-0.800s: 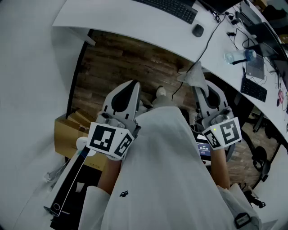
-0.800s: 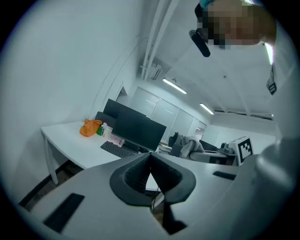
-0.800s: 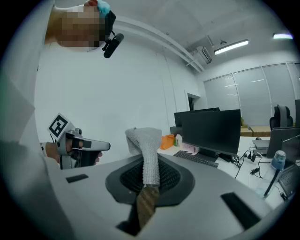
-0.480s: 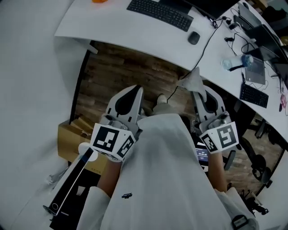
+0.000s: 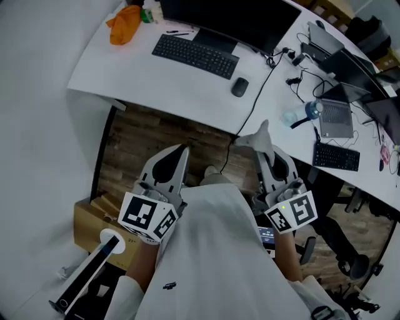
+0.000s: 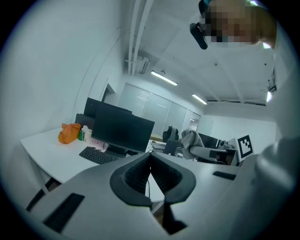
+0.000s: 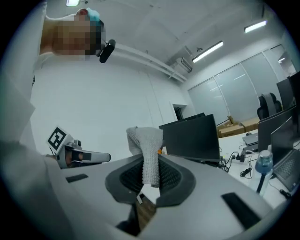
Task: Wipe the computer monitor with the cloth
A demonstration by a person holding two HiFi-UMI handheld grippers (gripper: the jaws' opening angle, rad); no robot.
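Observation:
A dark computer monitor stands at the back of the white desk, also seen as the monitor and the monitor. My right gripper is shut on a grey cloth; the cloth sticks up from between its jaws. My left gripper is shut with nothing in it, jaws pressed together, the left gripper aimed toward the desk. Both grippers hang in front of the desk edge, well short of the monitor.
On the desk lie a black keyboard, a mouse, an orange bag and cables. A water bottle, laptop and second keyboard sit at the right. A cardboard box stands on the wood floor at left.
The head view has tilted up, so the desk, keyboard and monitor have come into view. Both grippers have moved slightly forward toward the desk; the cloth stays in the right gripper.

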